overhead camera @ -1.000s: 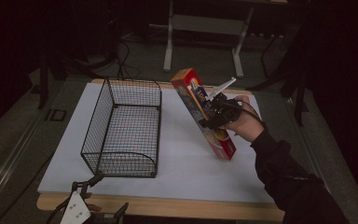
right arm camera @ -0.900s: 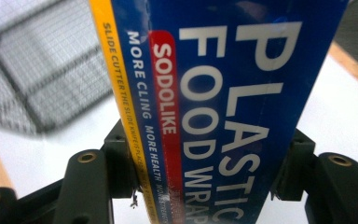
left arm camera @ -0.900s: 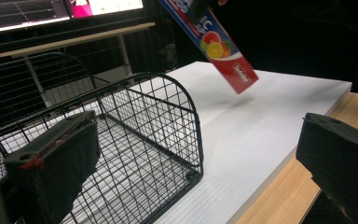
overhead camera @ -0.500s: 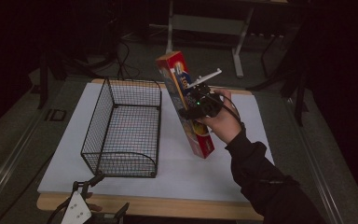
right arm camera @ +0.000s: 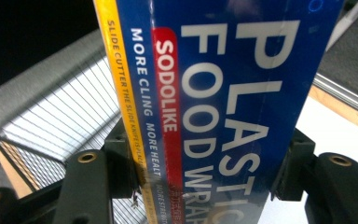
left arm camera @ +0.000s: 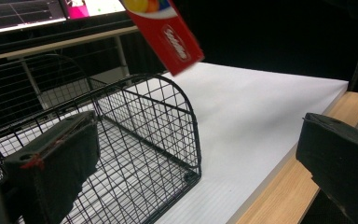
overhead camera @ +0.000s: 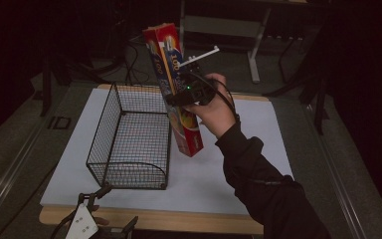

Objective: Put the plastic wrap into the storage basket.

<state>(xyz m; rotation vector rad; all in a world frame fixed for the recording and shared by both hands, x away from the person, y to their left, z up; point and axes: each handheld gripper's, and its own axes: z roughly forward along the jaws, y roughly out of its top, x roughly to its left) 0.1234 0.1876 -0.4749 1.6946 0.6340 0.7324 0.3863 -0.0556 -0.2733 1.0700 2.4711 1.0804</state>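
wrap box [overhead camera: 175, 84] clamped in right gripper [overhead camera: 186, 94] beside wire basket [overhead camera: 129, 144]; left gripper [left arm camera: 196, 154] fingers apart.

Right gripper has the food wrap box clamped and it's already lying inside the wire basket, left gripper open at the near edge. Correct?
Not quite. The box is not in the basket: the high view shows it held in the air, tilted, beside the basket's right wall, its lower end clear of the table. The rest holds: the right gripper is clamped on the box, and the left gripper is open at the near edge.
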